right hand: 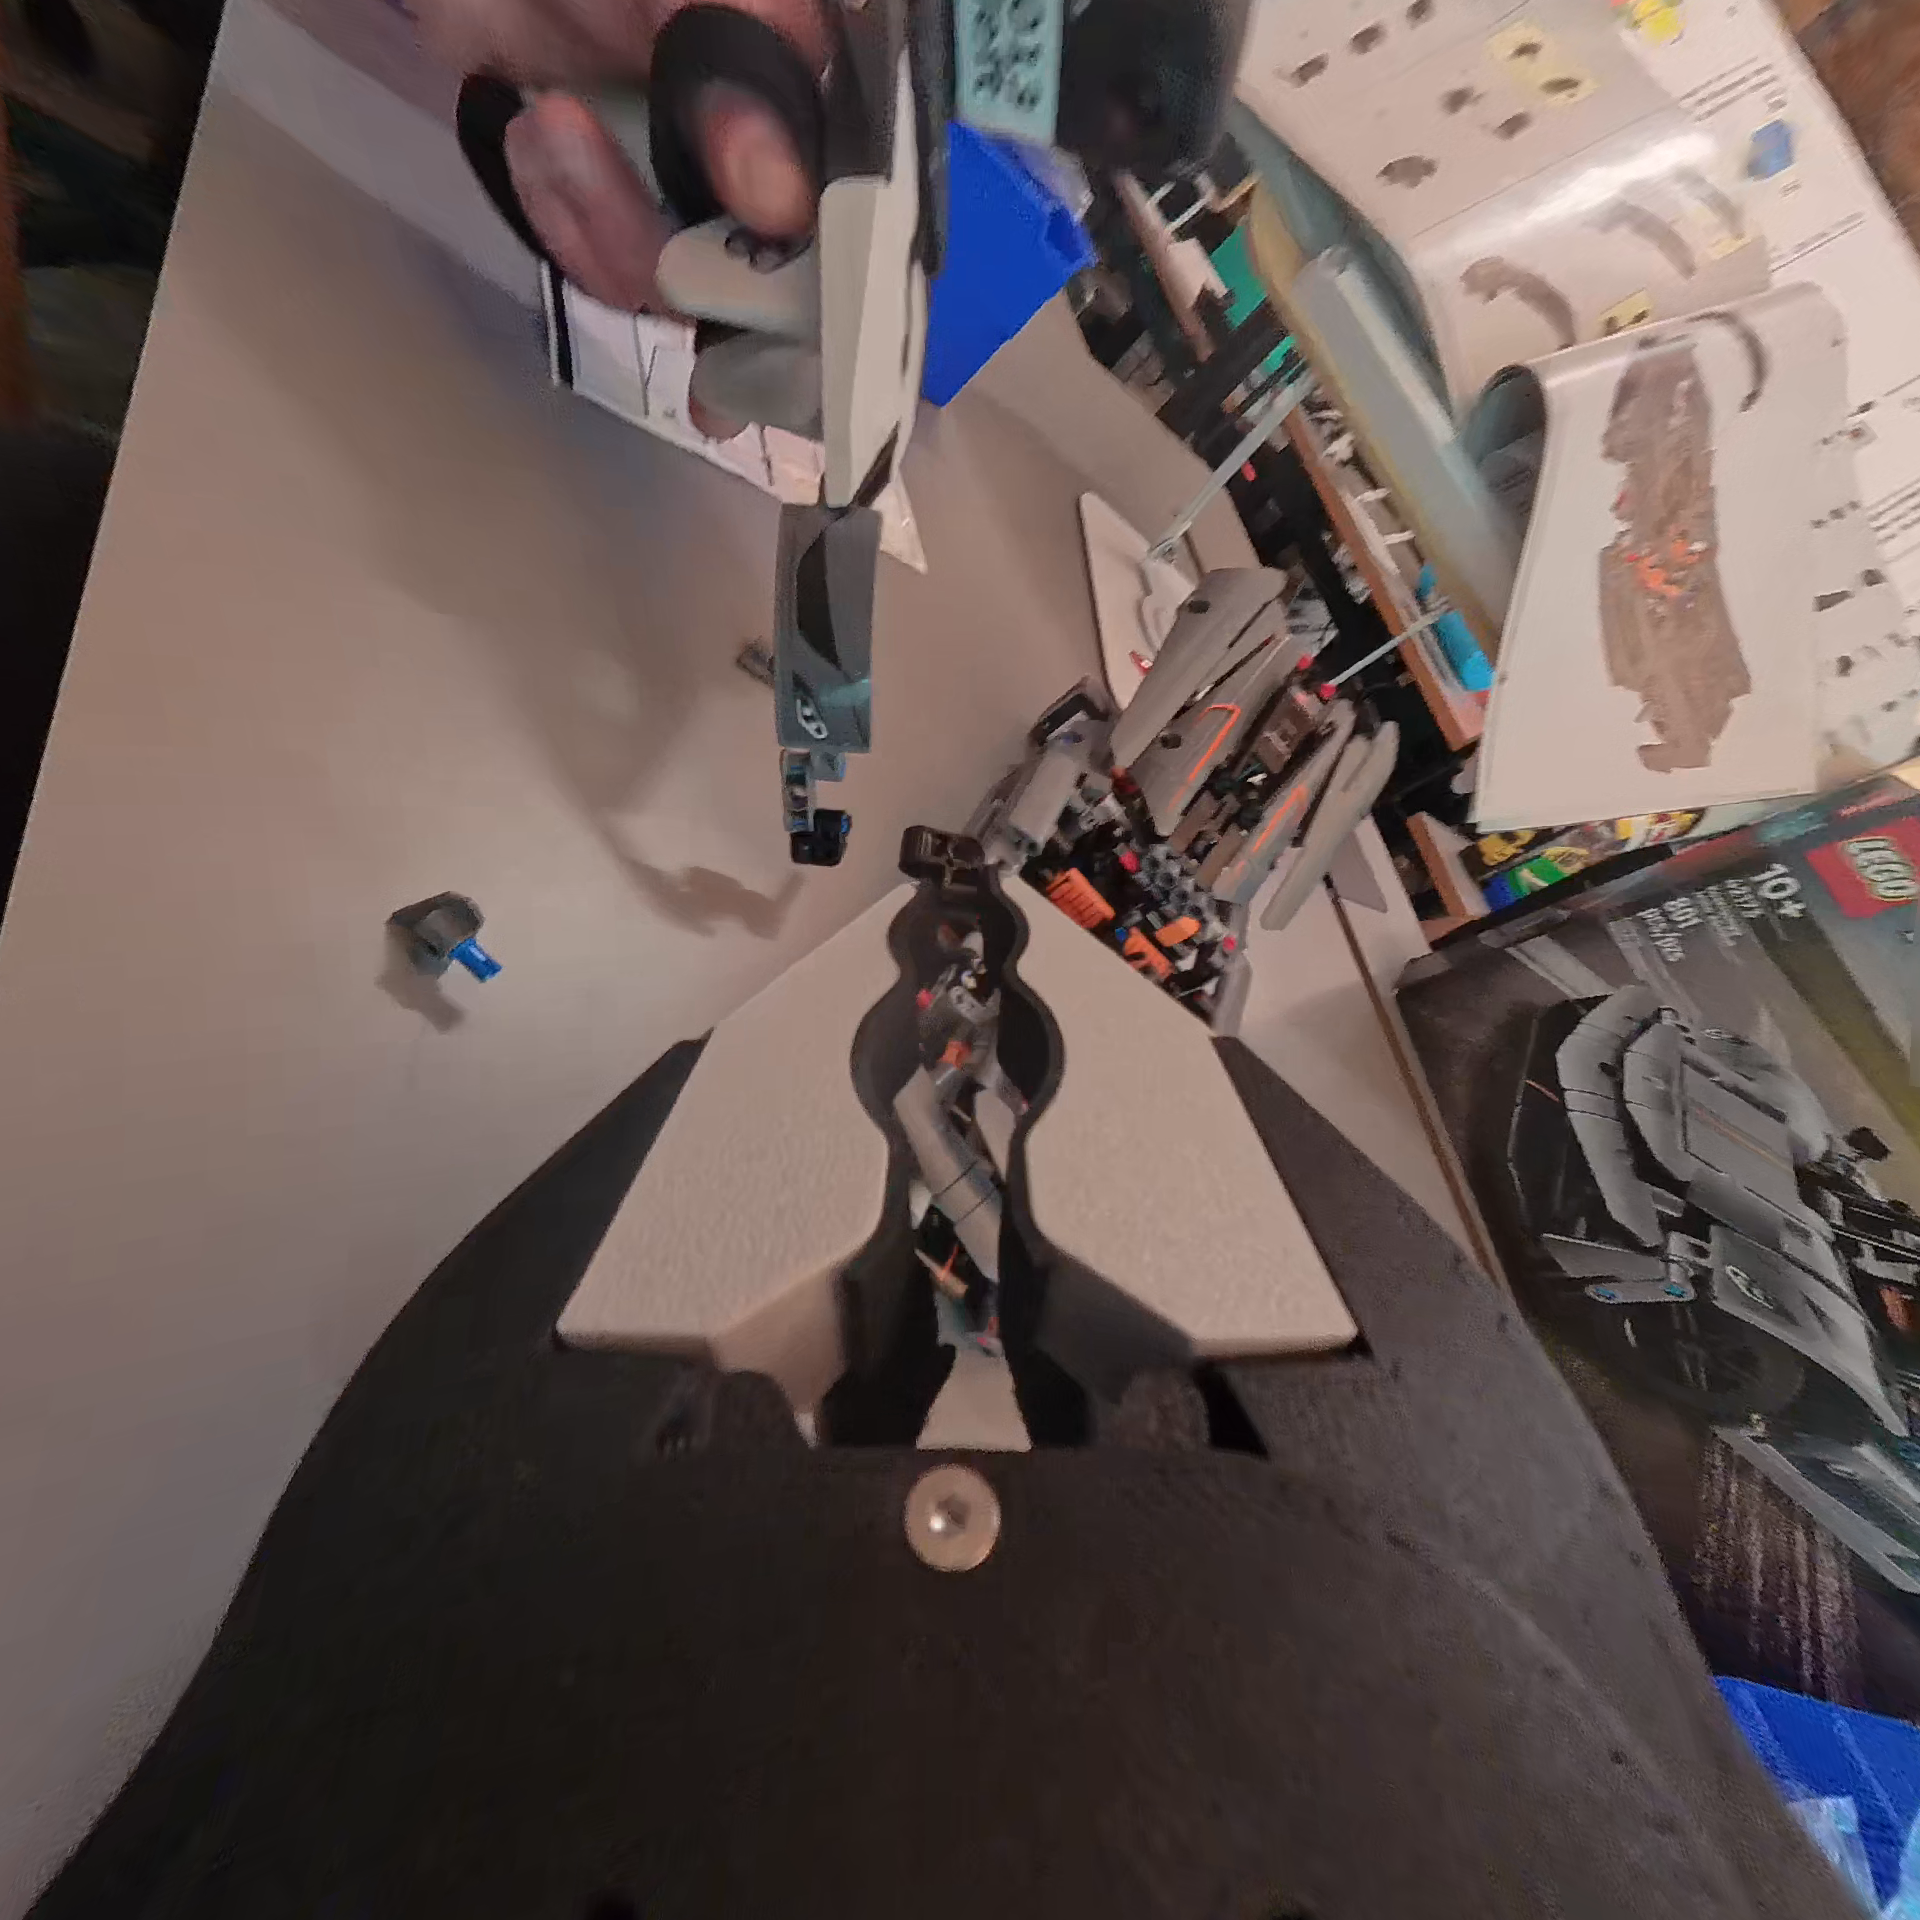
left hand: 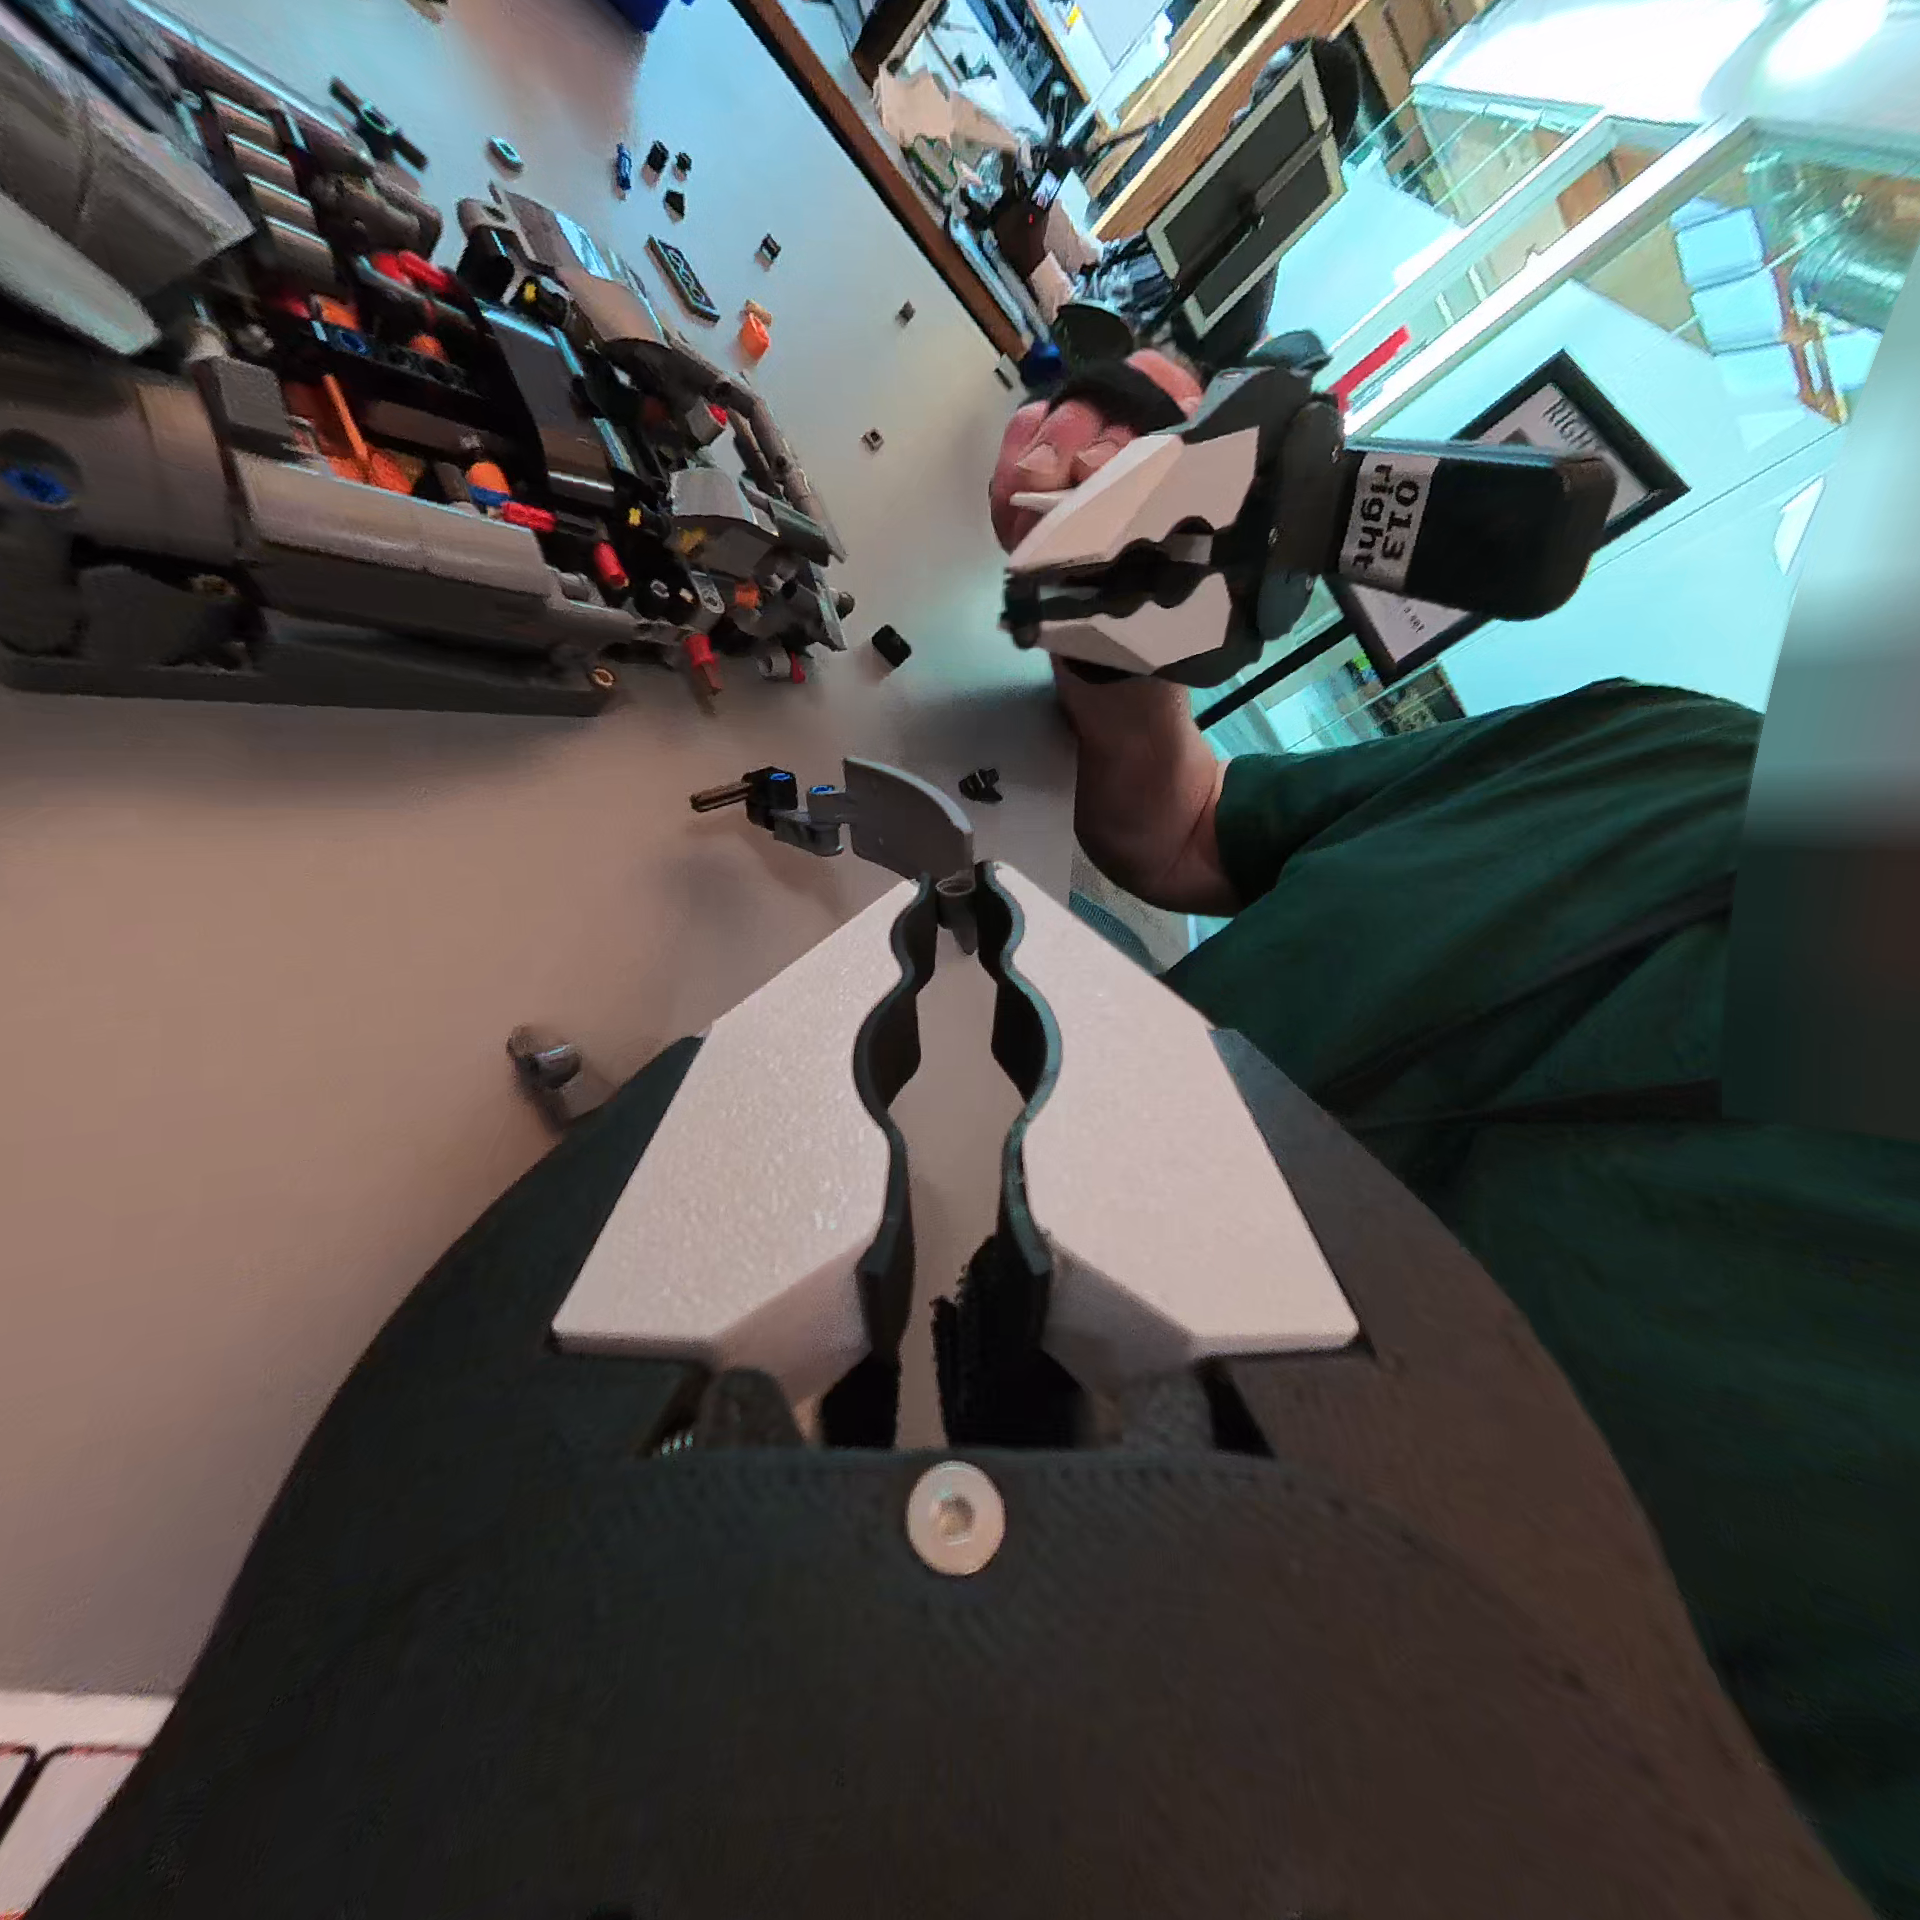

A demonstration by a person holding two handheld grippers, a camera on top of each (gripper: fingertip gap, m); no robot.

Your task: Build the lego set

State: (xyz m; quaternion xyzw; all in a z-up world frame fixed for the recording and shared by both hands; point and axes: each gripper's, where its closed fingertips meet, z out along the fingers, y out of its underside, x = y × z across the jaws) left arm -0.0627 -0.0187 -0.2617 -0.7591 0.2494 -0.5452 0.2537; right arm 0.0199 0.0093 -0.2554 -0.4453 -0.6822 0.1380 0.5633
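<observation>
My left gripper point(left hand: 951, 896) is shut on the end of a grey curved panel assembly point(left hand: 902, 821) with a short beam and a black connector with blue pins. It holds this above the table. In the right wrist view this assembly point(right hand: 821, 644) hangs down from the left gripper point(right hand: 854, 497). My right gripper point(right hand: 951, 885) is shut on a small black connector piece point(right hand: 940, 854), close to the assembly's lower end but apart from it. It shows in the left wrist view too point(left hand: 1023, 608), held by a hand. The grey-and-orange lego car model point(left hand: 416, 436) lies on the table point(left hand: 260, 935), beyond the right gripper point(right hand: 1195, 769).
Loose small pieces point(left hand: 675, 208) are scattered past the model. A grey piece with a blue pin point(right hand: 436, 935) lies on the left. An open instruction booklet point(right hand: 1662, 499), the lego box point(right hand: 1683, 1143) and a blue bin point(right hand: 987, 270) are on the right and far side.
</observation>
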